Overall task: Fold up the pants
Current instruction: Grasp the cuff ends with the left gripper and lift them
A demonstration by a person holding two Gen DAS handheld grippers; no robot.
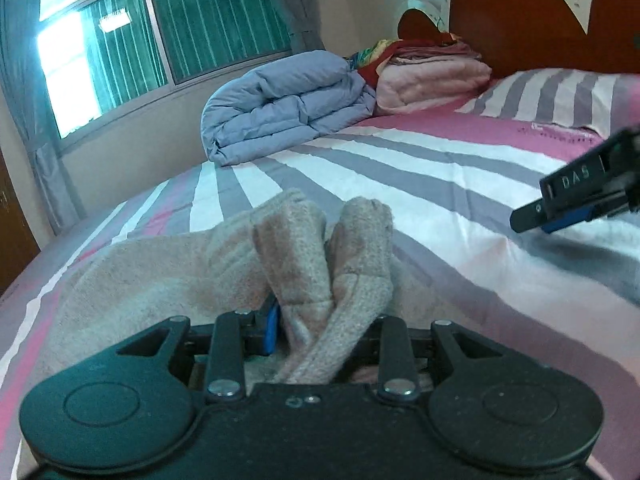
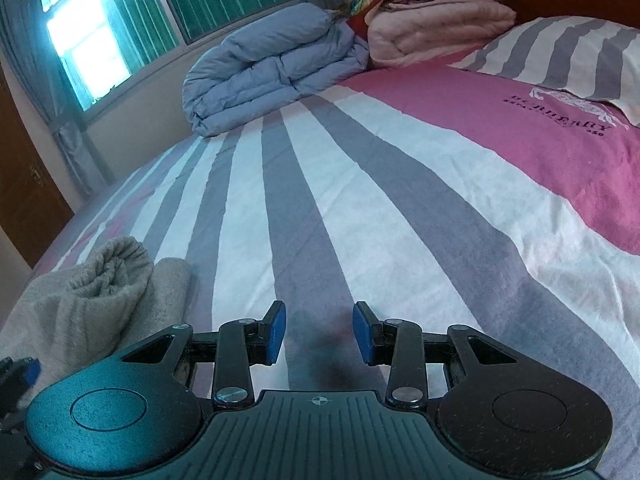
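Note:
The pants [image 1: 168, 272] are fuzzy beige fleece, bunched on the striped bed. My left gripper [image 1: 320, 328] is shut on a thick fold of the pants, which bulges up between its blue pads. The pants also show in the right wrist view [image 2: 92, 292] at lower left, with a gathered cuff on top. My right gripper [image 2: 319, 332] is open and empty, low over the bare sheet to the right of the pants. It also shows in the left wrist view [image 1: 568, 204] at the right edge. The left gripper's tip [image 2: 20, 376] peeks in at the right wrist view's lower left.
The bed sheet [image 2: 400, 200] is striped grey, white and pink. A folded blue duvet [image 1: 280, 108] and a pink blanket stack [image 1: 432, 76] lie at the far side. A striped pillow [image 2: 560, 52] rests by the wooden headboard [image 1: 520, 12]. A window [image 1: 160, 32] fills the far wall.

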